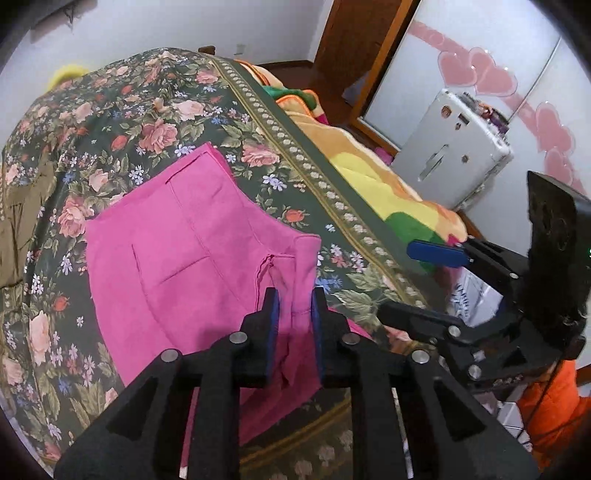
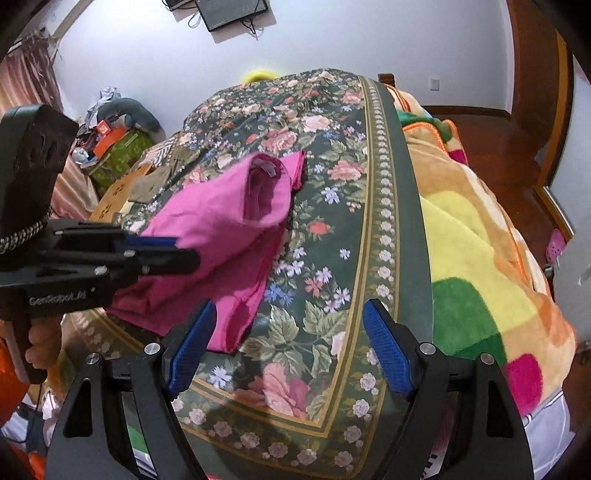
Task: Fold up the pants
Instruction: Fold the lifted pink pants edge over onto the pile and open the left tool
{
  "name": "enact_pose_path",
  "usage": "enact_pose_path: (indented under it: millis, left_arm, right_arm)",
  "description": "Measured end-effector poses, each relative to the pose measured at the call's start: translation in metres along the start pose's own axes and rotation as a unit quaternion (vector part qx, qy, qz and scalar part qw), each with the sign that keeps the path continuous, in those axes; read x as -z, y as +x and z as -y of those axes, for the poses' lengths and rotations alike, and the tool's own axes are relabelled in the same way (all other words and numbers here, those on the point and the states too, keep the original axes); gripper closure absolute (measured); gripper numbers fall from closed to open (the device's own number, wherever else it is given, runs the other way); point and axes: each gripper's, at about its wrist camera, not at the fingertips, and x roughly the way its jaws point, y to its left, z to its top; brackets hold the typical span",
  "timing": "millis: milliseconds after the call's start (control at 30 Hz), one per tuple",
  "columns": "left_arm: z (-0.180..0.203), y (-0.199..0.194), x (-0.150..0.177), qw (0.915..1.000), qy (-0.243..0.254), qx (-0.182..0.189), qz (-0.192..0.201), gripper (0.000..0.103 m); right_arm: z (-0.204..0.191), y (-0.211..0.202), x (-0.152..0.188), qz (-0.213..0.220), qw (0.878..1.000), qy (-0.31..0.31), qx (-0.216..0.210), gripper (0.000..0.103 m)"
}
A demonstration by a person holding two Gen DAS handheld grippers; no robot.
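On the floral bedspread (image 1: 155,122) your pink pants (image 1: 177,258) lie partly folded, their near edge hanging toward you at the bed's front border. Your left gripper (image 1: 293,308) is clamped onto a bunched fold of that pink cloth, with fabric pressed between its blue pads (image 1: 272,314). Your right gripper (image 2: 286,347) stands spread wide with nothing between its fingers; it hovers over the bedspread just beside the pants' near corner, not touching them.

Open quilt surface runs to the right of the pants as far as the patterned border strip (image 2: 384,221). Beyond that strip a striped fleece blanket (image 2: 476,258) in orange, yellow and green slopes off the bed's right side. To the left of the pants, the bedspread continues broad and flat.

Readable writing is scarce: your left gripper's body, seen from the right wrist, carries pale lettering (image 2: 57,298) that seems to read "GenRobot.AI".

Only the right wrist view shows the open tube of a pant leg (image 2: 264,192) raised at the far end, a cluttered side area (image 2: 110,144) with boxes, and a dark panel (image 2: 232,13) mounted on the wall. Only the left wrist view shows the pants' seams and pocket stitching, a white appliance (image 1: 454,151), and pink heart decals (image 1: 491,74) on a frosted door.
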Motion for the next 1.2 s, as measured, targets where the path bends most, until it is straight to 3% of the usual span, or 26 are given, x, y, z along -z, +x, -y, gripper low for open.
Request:
enact_pose_path:
  millis: [67, 133, 233, 400, 633, 967, 1033, 1100, 1200]
  left_arm:
    - [-0.005, -0.012, 0.000, 0.9999, -0.006, -0.001, 0.012, 0.080]
    - [-0.014, -0.026, -0.002, 0.9994, -0.014, -0.004, 0.030, 0.066]
    - [-0.031, -0.043, -0.006, 0.9976, -0.020, -0.028, 0.059, 0.054]
    - [-0.077, -0.047, -0.019, 0.9929, -0.051, -0.082, 0.069, 0.051]
    - [-0.143, -0.017, -0.045, 0.9871, -0.075, -0.136, 0.037, 0.048]
    - [-0.179, 0.073, -0.088, 0.9831, -0.033, -0.177, -0.033, 0.035]
    - [-0.179, 0.097, -0.084, 0.9740, 0.000, -0.217, -0.066, 0.032]
    - [-0.171, 0.104, -0.076, 0.9620, 0.042, -0.264, -0.055, 0.021]
    - [-0.178, 0.094, -0.066, 0.9639, 0.021, -0.260, -0.053, 0.021]
  right_arm:
    - [-0.002, -0.002, -0.005, 0.007, 1.000, -0.001, -0.002, 0.024]
    - [-0.005, -0.001, -0.012, 0.012, 1.000, -0.002, -0.004, 0.024]
    - [-0.013, 0.001, -0.022, 0.022, 1.000, -0.006, -0.014, 0.024]
    - [-0.025, 0.022, -0.032, 0.017, 0.999, -0.018, -0.020, 0.024]
    - [-0.014, 0.065, -0.012, -0.039, 0.999, -0.007, -0.004, 0.024]
    - [0.001, 0.055, -0.005, -0.035, 0.999, 0.010, -0.009, 0.024]
    - [0.000, 0.056, -0.007, -0.038, 0.999, 0.009, -0.006, 0.024]
    - [-0.001, 0.056, -0.009, -0.039, 0.999, 0.007, -0.002, 0.024]
    - [-0.003, 0.051, -0.011, -0.035, 0.999, 0.000, 0.006, 0.024]
